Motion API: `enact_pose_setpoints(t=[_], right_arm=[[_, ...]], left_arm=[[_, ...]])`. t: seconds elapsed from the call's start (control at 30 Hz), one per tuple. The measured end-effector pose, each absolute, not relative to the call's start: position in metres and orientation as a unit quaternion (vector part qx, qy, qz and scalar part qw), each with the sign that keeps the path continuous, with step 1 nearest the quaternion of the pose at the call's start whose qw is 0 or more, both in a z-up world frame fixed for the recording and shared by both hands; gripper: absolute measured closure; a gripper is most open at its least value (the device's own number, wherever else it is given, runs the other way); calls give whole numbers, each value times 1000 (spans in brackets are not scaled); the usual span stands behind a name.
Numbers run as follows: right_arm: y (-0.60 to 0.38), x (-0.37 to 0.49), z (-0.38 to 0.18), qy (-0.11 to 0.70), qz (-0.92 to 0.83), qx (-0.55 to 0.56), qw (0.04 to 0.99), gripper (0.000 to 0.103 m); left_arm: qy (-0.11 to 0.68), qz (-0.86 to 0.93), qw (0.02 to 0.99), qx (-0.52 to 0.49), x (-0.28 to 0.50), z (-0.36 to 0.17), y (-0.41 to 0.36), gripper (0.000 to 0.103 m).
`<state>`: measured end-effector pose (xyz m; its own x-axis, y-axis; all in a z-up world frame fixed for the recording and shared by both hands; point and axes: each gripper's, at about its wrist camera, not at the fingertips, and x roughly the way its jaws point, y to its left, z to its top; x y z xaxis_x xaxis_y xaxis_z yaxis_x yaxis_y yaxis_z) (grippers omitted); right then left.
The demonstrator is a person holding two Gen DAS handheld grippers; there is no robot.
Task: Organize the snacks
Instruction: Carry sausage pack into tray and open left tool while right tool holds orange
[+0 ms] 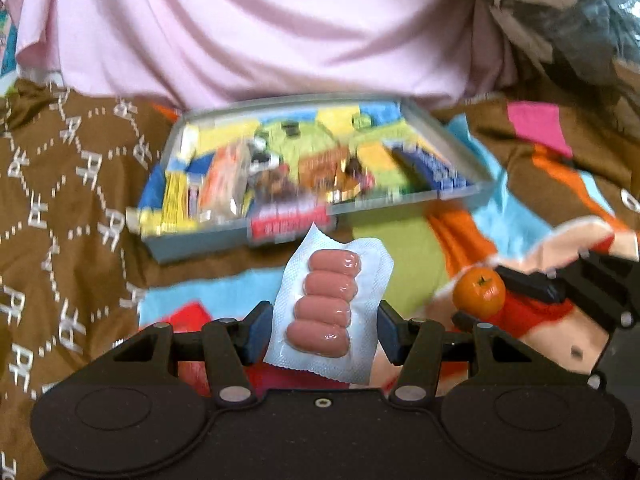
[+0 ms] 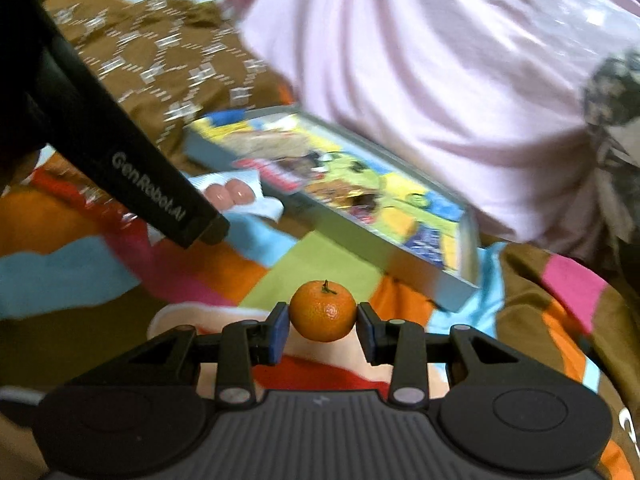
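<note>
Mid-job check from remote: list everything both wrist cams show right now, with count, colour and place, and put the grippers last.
sausage pack: one, pink sausages in white wrap, between the left gripper's fingers, just short of the tray.
mandarin: one, orange, between the right gripper's fingers.
tray: one, grey, on the blanket ahead, holding many colourful snack packets; count too blurred to tell.
blanket: one, multicoloured, under everything.
brown fabric: white-patterned, left of the tray.
pink cloth: behind the tray.
left gripper: black with blue pads, shut on the sausage pack.
right gripper: black with blue pads, shut on the mandarin.
</note>
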<state>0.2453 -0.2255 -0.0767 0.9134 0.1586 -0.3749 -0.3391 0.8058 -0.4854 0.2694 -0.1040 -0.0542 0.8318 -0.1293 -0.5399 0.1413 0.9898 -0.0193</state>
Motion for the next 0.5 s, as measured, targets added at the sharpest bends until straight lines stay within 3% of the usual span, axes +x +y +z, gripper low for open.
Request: enact_pose_setpoints(t=[0.23,0.3,0.5], right_arm=[[-247,267,-58,124,59,-210,968,62],[-254,273,-51,109,40,-190,975,62],[-274,292,-40,97,2,-136,986,62]], left_arm=[[218,-73,973,3,302,-22,-126,45],[200,-74,977,0,315,-15,-134,59],[224,-67,972,-9,357,-19,-156,59]])
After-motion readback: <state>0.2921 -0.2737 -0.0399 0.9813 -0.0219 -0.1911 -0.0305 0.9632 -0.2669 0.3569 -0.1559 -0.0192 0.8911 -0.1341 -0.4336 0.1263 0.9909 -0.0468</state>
